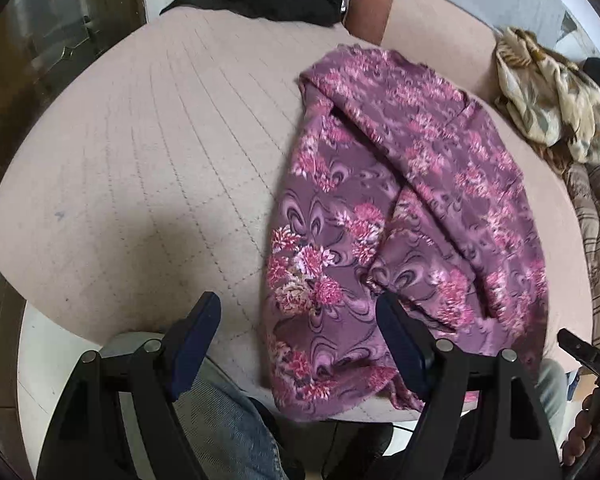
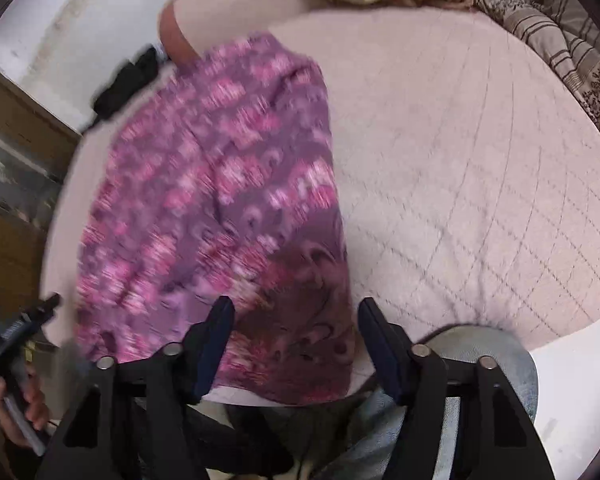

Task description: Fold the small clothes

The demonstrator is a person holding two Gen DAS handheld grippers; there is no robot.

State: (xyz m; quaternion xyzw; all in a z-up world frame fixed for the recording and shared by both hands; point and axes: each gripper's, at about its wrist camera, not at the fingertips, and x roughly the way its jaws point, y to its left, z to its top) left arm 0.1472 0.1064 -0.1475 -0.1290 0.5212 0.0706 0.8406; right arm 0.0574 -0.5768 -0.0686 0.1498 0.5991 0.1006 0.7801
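I'm hovering both grippers, left [image 1: 300,320] and right [image 2: 296,324], spread wide and holding nothing, over the near edge of the purple cloth [image 1: 400,208] that's lying crumpled on the bed [image 1: 140,140].

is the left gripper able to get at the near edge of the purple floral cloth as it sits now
Probably yes. The left gripper hangs open just above the purple floral cloth, whose near edge lies between its jaws on the pink quilted pad, with nothing covering it.
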